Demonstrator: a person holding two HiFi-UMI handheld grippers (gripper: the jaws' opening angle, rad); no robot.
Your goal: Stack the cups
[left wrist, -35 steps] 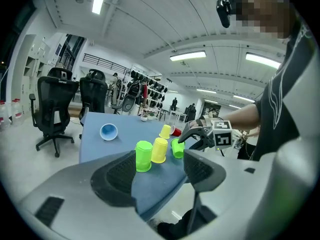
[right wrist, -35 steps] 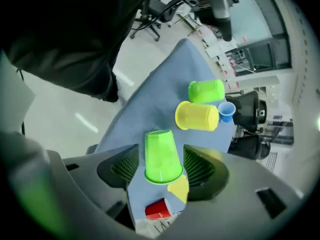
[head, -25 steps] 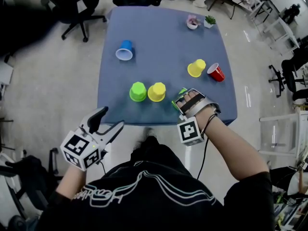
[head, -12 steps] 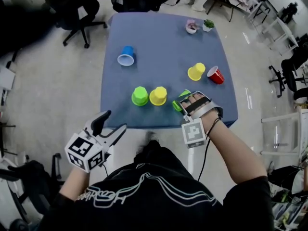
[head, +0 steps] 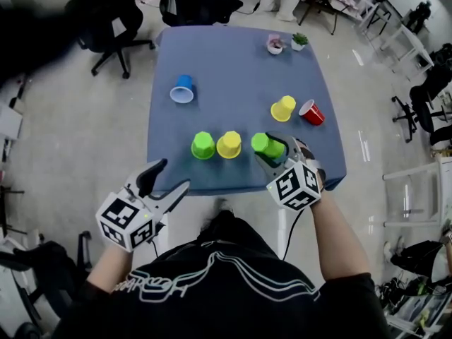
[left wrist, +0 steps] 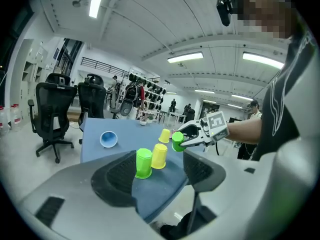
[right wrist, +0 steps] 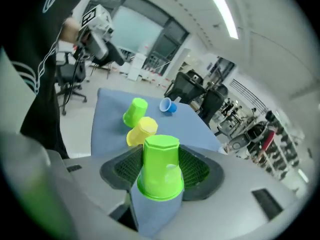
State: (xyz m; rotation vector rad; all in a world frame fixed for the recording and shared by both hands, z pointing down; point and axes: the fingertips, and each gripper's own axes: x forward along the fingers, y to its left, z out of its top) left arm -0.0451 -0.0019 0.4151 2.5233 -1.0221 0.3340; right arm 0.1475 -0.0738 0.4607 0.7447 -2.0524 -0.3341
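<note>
Counter (head: 240, 55): blue, carries loose cups.
Left gripper (head: 173, 175): fingers apart, empty, off near edge.
Right gripper (head: 272, 155): fingers clamped on inverted green cup (right wrist: 160, 166), just right of yellow cup (head: 229, 145).
Step, judged: carrying to stack.
Next: centre over yellow cup, lower, release.

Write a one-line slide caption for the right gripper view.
Right gripper grips an upside-down green cup over the blue table, with a yellow cup and a second green cup standing beyond.
</note>
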